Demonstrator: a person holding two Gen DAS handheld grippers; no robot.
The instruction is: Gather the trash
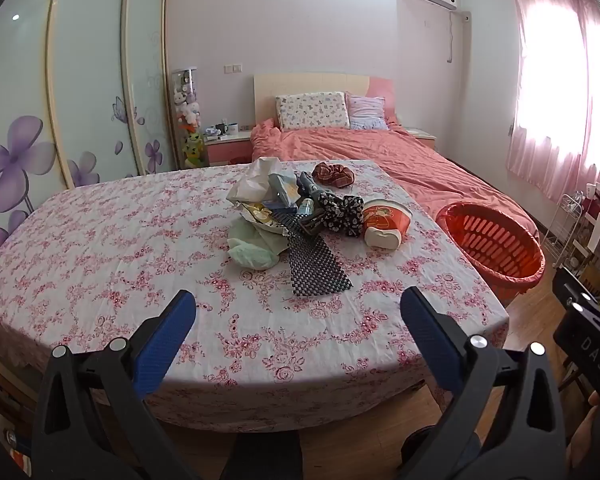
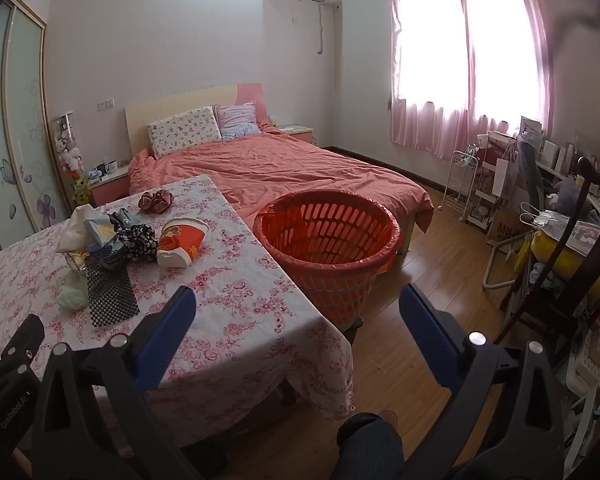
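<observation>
At centre frame of the left view, trash [image 1: 296,216] is heaped on the table [image 1: 100,240]. Both the left gripper [image 1: 298,332] and right gripper [image 2: 298,330] are spread, empty. Loose wrappers should be pinched first, then dropped into the basket [image 2: 328,236], lower centre.

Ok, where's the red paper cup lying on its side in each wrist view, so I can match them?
Left wrist: red paper cup right of centre, at the right end of the pile.
Right wrist: red paper cup left of centre, same end of the pile.
Shared landmark: orange basket, on the floor right of the table.
</observation>
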